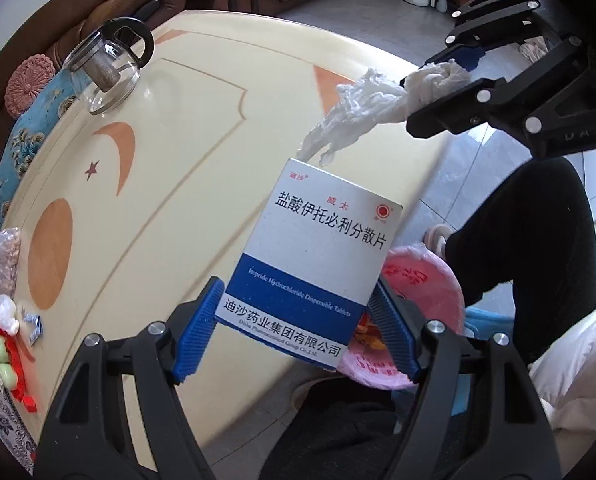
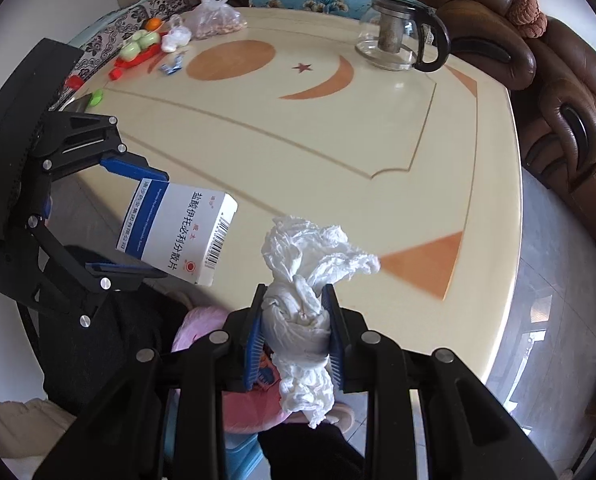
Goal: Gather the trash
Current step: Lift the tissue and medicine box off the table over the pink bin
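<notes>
My left gripper [image 1: 296, 320] is shut on a white and blue medicine box [image 1: 317, 256] and holds it above the near edge of the cream table [image 1: 178, 184]. The box also shows in the right wrist view [image 2: 178, 234], held by the left gripper [image 2: 138, 224]. My right gripper [image 2: 296, 336] is shut on a crumpled white tissue [image 2: 301, 280]; in the left wrist view the tissue [image 1: 361, 112] hangs from the right gripper [image 1: 429, 92] just above the box. A bin lined with a pink bag [image 1: 421, 300] stands below the table edge, under both grippers; it shows in the right wrist view [image 2: 202, 328].
A glass teapot [image 2: 397, 36] stands at the table's far side. A plastic bag of nuts [image 2: 218, 16], small wrappers [image 2: 172, 66] and toys [image 2: 138, 46] lie at the far left corner. A brown sofa [image 2: 557, 100] runs behind the table. The person's dark-trousered legs [image 1: 529, 240] are beside the bin.
</notes>
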### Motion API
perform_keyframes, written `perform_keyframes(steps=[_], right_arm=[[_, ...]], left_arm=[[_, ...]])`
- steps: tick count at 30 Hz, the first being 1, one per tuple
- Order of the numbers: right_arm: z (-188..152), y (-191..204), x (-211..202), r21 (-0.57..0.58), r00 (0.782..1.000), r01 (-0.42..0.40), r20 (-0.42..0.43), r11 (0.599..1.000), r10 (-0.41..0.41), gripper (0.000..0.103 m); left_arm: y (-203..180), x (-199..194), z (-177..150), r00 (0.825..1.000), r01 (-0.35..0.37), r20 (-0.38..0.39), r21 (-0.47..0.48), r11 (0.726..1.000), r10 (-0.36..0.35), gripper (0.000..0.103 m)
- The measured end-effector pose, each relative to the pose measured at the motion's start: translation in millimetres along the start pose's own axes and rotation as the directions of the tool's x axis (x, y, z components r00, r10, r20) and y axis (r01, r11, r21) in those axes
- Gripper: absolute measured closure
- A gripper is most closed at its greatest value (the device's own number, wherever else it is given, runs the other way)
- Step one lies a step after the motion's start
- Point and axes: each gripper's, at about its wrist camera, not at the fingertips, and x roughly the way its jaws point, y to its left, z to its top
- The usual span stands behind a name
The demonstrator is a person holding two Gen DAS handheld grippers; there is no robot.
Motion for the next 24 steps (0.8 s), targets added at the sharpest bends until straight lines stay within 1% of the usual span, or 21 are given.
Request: perform_keyframes(steps=[4, 10, 16, 19, 24], right_arm=[[-25.8, 21.2, -6.5, -0.024, 1.000, 0.010, -0.004, 1.000, -0.010, 0.076], [-61.5, 44.5, -11.6, -0.039, 1.000, -0.001, -0.014, 0.999, 0.000, 0.076], [-90.1, 61.3, -10.4, -0.049, 1.000, 0.016, -0.019, 0.999, -0.017, 0.076], [-99.1, 68.8, -6.3, -0.064, 0.999, 0.033, -0.024, 0.997, -0.035, 0.076], [-113.9, 80.7, 0.6, -0.078, 0.999, 0.030, -0.033, 0.997, -0.033, 0.076]], left_arm=[[-17.2, -10.3, -17.1, 1.000, -0.002, 0.001, 0.005, 1.000, 0.002, 0.030], [-39.3, -16.7, -42.6, 1.000, 0.002, 0.002, 0.002, 1.000, -0.002, 0.030], [-57.4, -9.1, -60.0, 1.000, 0.017, -0.003, -0.007, 1.000, -0.017, 0.030], [-64.2, -3.3, -65.2, 1.000, 0.027, -0.009, -0.013, 1.000, -0.027, 0.030], [-76.4, 7.0, -75.0, 0.999, 0.044, -0.020, -0.014, 0.999, -0.044, 0.030]])
